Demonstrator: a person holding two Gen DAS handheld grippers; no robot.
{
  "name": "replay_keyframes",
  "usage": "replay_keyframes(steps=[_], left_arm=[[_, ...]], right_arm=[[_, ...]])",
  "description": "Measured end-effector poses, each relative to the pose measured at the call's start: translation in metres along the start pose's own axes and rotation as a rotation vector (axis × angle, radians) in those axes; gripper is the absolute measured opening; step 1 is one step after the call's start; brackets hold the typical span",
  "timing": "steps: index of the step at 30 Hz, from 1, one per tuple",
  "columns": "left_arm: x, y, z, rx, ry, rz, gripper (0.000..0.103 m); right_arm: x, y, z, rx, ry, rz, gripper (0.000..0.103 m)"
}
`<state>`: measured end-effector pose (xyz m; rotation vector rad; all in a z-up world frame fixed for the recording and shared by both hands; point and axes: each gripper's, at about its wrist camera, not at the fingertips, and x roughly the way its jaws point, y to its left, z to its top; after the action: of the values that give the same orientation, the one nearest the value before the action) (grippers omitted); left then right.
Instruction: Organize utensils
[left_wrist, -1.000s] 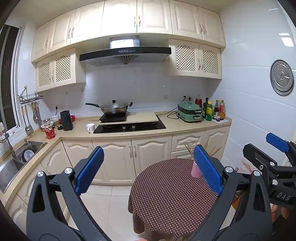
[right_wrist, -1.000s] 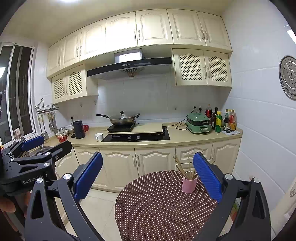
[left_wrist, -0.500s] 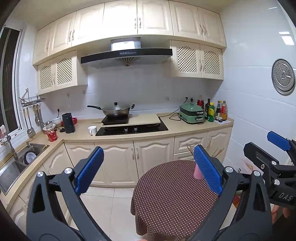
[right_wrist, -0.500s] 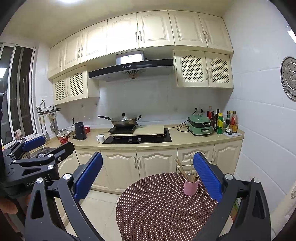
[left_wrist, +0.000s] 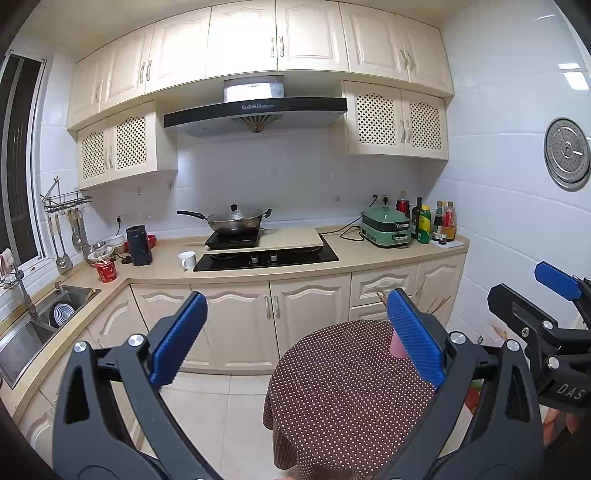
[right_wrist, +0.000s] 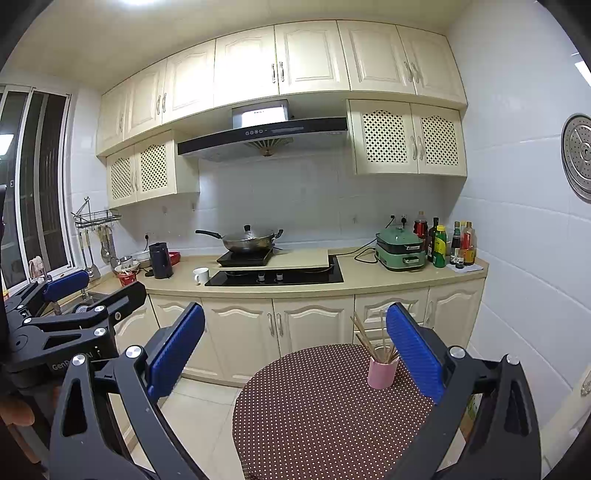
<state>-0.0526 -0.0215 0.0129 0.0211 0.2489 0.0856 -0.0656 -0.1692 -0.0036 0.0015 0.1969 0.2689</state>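
I hold both tools in the air, short of the round table draped in a brown cloth with white dots (right_wrist: 325, 406). My left gripper (left_wrist: 295, 339), black-framed with blue ribbed pads, has its jaws spread wide with nothing between them. My right gripper (right_wrist: 295, 343), of the same build, is likewise spread wide and carries nothing. In the left wrist view the right gripper shows at the right border; in the right wrist view the left gripper shows at the left border, level with the sink.

The small pink cylindrical cup (right_wrist: 382, 373) stands upright near the table's far right edge. A bundle of thin wooden chopsticks (right_wrist: 364, 338) stands in it, leaning and fanning outward above the rim. In the left wrist view the cup (left_wrist: 398, 349) is largely hidden behind that tool's right pad, and only its lower left part shows. Neither gripper touches the cup or the cloth.

Beyond the table runs a beige countertop (right_wrist: 369, 277) over cream cabinets. On it I note a black glass hob (right_wrist: 275, 277), a lidded steel wok (right_wrist: 251, 240) on a separate burner, a white mug (right_wrist: 201, 276) near the hob's left end, a green electric cooker (right_wrist: 400, 249), and a cluster of sauce bottles (right_wrist: 448, 242) at the right end.
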Motion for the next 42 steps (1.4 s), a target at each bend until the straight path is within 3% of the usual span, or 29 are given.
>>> replay_keyframes(steps=[42], left_arm=[[-0.011, 0.002, 0.004, 0.019, -0.020, 0.013, 0.096]], right_arm=[[-0.003, 0.005, -0.002, -0.004, -0.003, 0.007, 0.095]])
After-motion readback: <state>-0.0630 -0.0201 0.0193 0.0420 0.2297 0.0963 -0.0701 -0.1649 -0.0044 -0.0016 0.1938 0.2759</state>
